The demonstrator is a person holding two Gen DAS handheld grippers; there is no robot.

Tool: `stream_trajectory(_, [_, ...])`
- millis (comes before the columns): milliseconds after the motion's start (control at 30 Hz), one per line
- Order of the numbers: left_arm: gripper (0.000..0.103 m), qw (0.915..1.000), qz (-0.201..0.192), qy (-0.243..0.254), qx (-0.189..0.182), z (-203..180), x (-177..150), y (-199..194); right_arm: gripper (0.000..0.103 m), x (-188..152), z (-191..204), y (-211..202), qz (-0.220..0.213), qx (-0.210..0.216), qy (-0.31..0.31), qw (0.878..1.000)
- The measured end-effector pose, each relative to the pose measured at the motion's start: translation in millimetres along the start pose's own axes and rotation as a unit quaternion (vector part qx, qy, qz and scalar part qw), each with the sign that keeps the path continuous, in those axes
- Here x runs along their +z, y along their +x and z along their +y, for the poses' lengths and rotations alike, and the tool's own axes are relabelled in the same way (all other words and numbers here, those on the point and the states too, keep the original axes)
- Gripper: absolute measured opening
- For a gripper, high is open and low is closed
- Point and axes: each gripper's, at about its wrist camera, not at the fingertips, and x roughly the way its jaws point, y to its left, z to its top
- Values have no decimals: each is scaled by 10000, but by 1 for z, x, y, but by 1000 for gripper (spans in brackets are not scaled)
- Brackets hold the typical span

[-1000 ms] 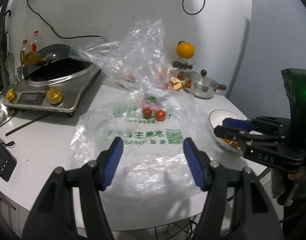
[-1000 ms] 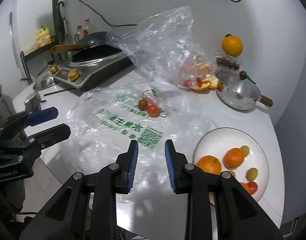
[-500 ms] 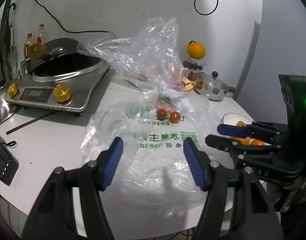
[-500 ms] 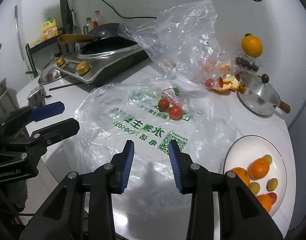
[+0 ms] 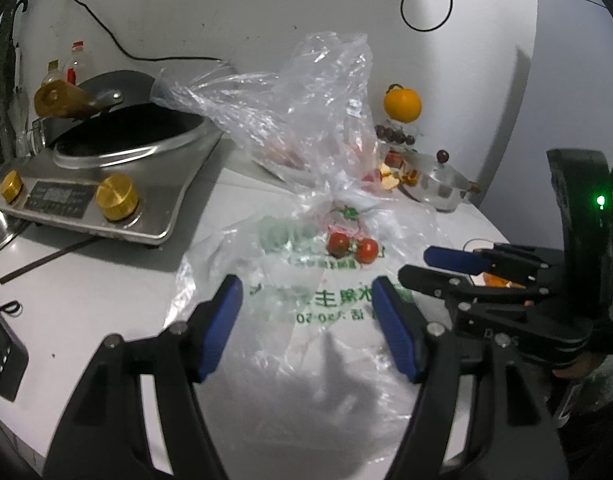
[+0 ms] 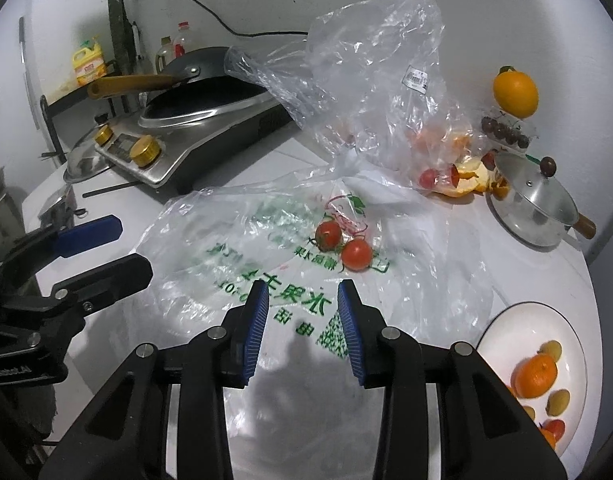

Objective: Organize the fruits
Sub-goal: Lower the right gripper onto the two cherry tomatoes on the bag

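My right gripper (image 6: 303, 322) held its jaws partly spread, my left gripper (image 5: 306, 320) wide, both empty. Two small red tomatoes (image 6: 343, 245) lay beyond on the printed clear plastic bag (image 6: 242, 248). I judged a closing grip could snag film, dragging them off the worktop (image 5: 106, 280).

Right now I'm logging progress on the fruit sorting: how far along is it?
Partly done. The white plate already holds oranges and small fruits. Nothing is in hand: the right gripper and left gripper are both open and empty above the printed plastic bag. Left: two tomatoes on that bag, plus fruit around the crumpled clear bag.
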Motion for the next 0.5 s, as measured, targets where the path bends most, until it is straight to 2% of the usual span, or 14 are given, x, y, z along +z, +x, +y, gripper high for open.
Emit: stream_trajectory(500, [69,9998,192,-28,0,11,15,45,38,15,-24,51,226,-154,256,9993])
